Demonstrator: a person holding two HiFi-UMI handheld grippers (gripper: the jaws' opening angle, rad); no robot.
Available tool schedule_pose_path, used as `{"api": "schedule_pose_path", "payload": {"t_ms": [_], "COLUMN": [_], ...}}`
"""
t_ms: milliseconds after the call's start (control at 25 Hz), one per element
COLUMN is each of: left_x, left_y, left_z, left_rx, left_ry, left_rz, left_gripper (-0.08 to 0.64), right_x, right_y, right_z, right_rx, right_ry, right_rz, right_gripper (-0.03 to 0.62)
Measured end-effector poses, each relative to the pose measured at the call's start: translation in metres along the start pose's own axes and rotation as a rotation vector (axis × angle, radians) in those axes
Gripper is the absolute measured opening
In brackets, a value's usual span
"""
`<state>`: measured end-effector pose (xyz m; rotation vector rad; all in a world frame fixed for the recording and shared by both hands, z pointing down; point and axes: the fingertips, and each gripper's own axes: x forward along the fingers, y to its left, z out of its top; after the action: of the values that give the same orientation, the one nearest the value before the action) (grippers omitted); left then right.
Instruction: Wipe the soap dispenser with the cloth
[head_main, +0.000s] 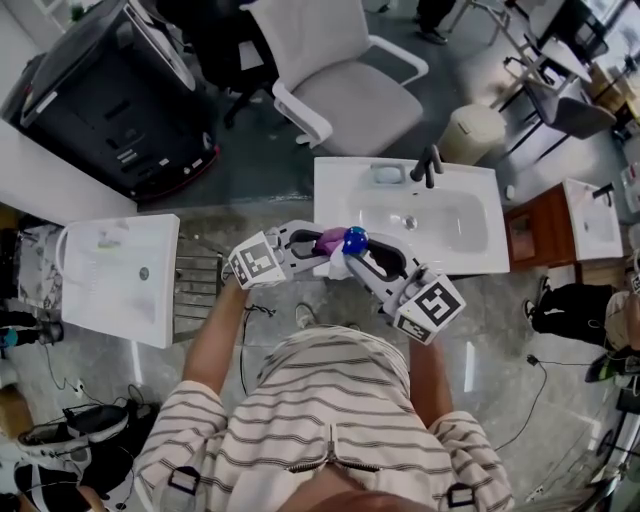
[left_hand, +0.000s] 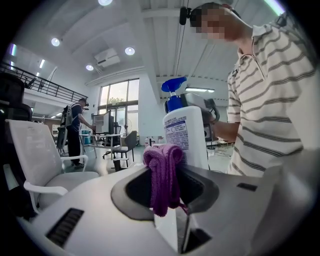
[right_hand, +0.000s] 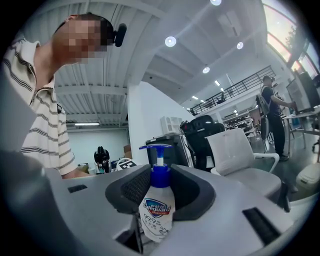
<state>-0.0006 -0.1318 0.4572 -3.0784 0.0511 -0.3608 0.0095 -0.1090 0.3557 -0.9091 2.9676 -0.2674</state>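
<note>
My right tongs (right_hand: 155, 222) are closed on the soap dispenser (right_hand: 156, 210). They grip it low on the white body, and the bottle stands upright with the blue pump head (right_hand: 159, 172) above the jaws. My left tongs (left_hand: 166, 202) are closed on the purple cloth (left_hand: 163, 172), which is pinched as a folded bunch with the loops sticking out on top. I hold both in the air in front of my chest, above the front edge of the white sink (head_main: 340, 190). The cloth is at the upper part of the bottle and seems to touch it.

I think the main danger is the push of the cloth. The bottle is smooth and is held only at its lower part, so a strong rub high up can tip it or turn it in the jaws. Then it may fall on the floor (head_main: 500, 330). If the cloth presses on the pump head, soap can come out. The cloth itself is held only by a fold, so it can slide out while I rub.

The dispenser is not transparent, so I cannot tell how much soap is inside. The bowl of the sink looks empty, and also the second basin (head_main: 110, 290) at my left.
</note>
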Motion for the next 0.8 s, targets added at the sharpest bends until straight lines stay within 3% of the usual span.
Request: {"api": "schedule_pose_path", "payload": {"t_ms": [440, 800], "left_x": [-0.014, -0.024], "left_y": [-0.012, -0.008], "left_z": [-0.001, 0.019], "left_rx": [-0.063, -0.094], "left_ry": [-0.030, -0.103], "left_rz": [0.046, 0.150], "left_gripper": [0.117, 0.118], "right_x": [-0.003, -0.001], "right_y": [-0.002, -0.012], "right_z": [-0.005, -0.011], "right_rx": [0.021, 0.013], "right_ry": [0.002, 0.028], "right_rz": [-0.027, -0.081], "right_gripper": [0.133, 0.133]}}
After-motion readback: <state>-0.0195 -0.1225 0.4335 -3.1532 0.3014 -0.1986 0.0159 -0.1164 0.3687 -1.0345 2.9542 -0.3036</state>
